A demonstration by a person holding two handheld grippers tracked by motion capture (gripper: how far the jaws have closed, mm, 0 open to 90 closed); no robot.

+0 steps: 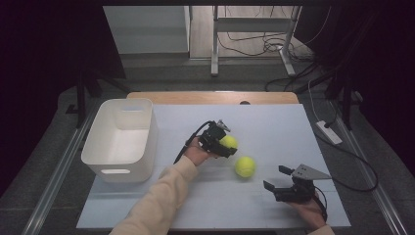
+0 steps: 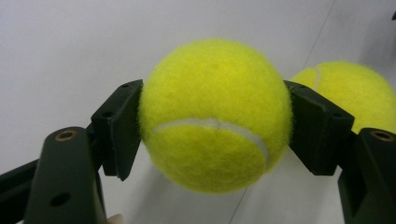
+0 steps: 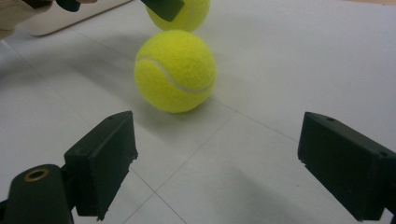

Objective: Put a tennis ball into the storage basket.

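At frame centre, one tennis ball (image 1: 228, 142) is pinched by the left tool (image 1: 221, 141); second tennis ball (image 1: 245, 166) and white bin (image 1: 122, 139) remain untouched; right tool (image 1: 277, 178) is held spread.

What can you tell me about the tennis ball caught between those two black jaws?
The gripped tennis ball is bright yellow-green and fuzzy, like felt, with a curved white seam across its lower front. It looks round and undamaged. The left gripper is shut on it, one black pad pressing each side. A shadow lies on the white table beneath it, but whether it is lifted clear cannot be told. It sits near the table's middle, right of the white bin, and close to a second tennis ball without visibly touching it.
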